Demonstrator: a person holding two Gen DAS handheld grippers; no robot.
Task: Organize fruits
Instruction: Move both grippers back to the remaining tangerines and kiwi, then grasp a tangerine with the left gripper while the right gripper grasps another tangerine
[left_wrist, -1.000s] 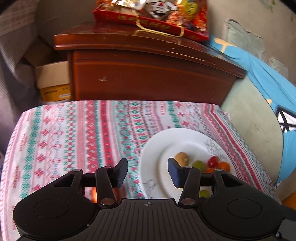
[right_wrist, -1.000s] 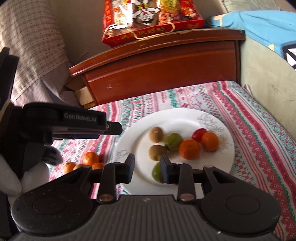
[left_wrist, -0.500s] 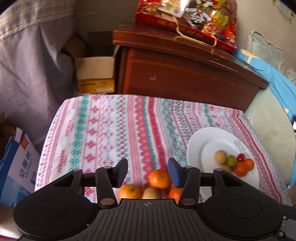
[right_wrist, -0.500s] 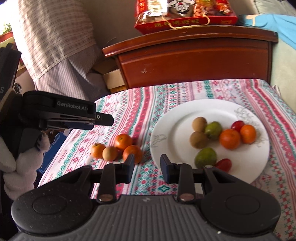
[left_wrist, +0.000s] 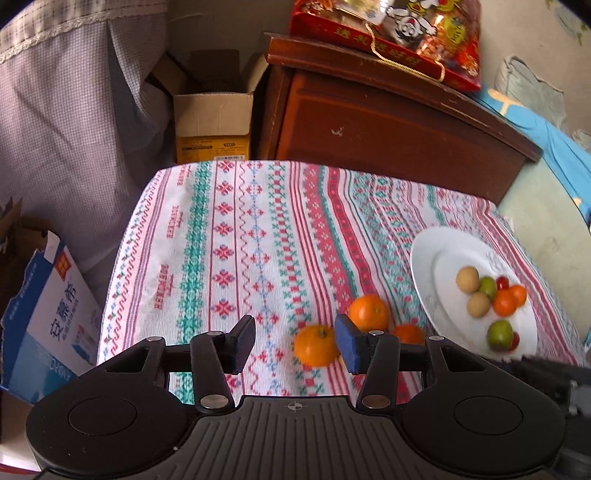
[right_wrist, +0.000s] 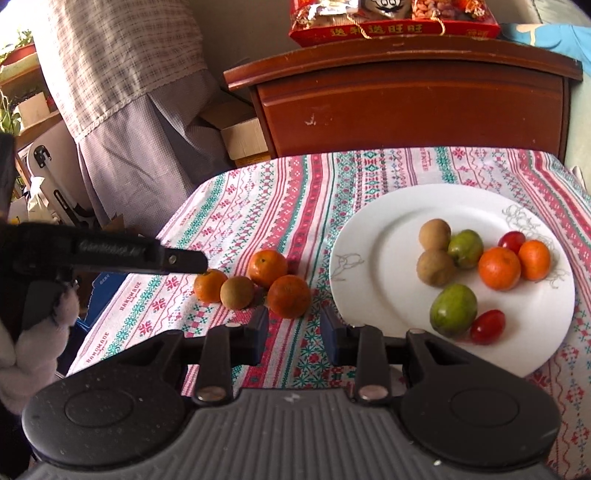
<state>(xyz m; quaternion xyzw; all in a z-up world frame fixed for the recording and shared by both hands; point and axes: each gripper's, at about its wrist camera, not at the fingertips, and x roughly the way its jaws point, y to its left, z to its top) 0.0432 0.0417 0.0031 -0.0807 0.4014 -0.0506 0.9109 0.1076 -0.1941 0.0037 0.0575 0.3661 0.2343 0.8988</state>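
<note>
Orange citrus fruits now sat in front of the left gripper (left_wrist: 293, 343); a second earlier its camera had faced the round white ceramic plate (right_wrist: 373, 221) instead. That swing away from the plate suggested the next pick would come from the loose cluster on the striped woven tablecloth (left_wrist: 229, 236).

The cluster comprised the nearest small orange mandarin (left_wrist: 316, 345), two further oranges and one brown round fruit (right_wrist: 237, 292). All lay beside the plate, not on it.

The left jaws stood wide apart and empty, the mandarin just beyond the right-hand pad. The right gripper (right_wrist: 294, 332) was likewise parted and held nothing, hovering near the plate's edge.
</note>
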